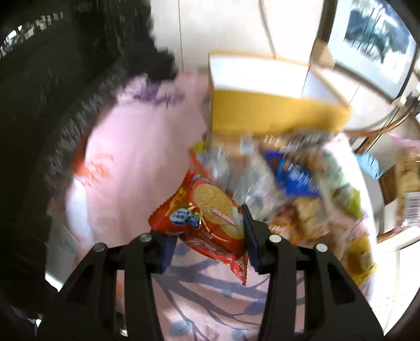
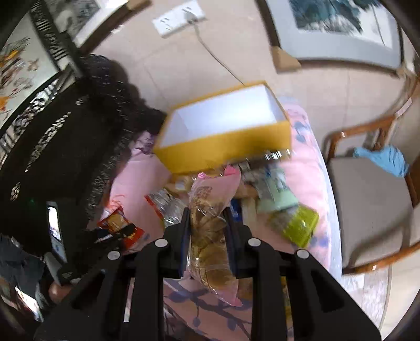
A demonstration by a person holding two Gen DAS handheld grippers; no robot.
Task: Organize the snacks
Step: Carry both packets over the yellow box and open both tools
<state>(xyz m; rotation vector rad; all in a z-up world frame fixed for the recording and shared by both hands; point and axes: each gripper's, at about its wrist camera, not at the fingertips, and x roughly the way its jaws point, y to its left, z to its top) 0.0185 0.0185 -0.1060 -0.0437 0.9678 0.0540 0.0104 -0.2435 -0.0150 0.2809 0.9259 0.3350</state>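
Observation:
My left gripper (image 1: 207,228) is shut on a red biscuit packet (image 1: 207,209), which hangs tilted above the pink flowered cloth (image 1: 136,147). My right gripper (image 2: 206,212) is shut on a clear and pink bread packet (image 2: 210,236) that stands upright between its pads. Behind both lies a blurred pile of snack packets (image 1: 288,178) (image 2: 273,196), among them a blue one (image 1: 296,181) and a green one (image 2: 302,223). Past the pile stands an open yellow box (image 1: 275,112) (image 2: 223,149) with a white, empty inside. In the right wrist view the red packet (image 2: 120,228) shows at the left.
A black lace-covered piece of furniture (image 2: 65,147) borders the cloth on the left. A wooden chair (image 2: 367,204) with a blue cloth (image 2: 380,160) on it stands to the right. A power strip (image 2: 178,17) and framed pictures (image 2: 338,26) are on the tiled floor behind.

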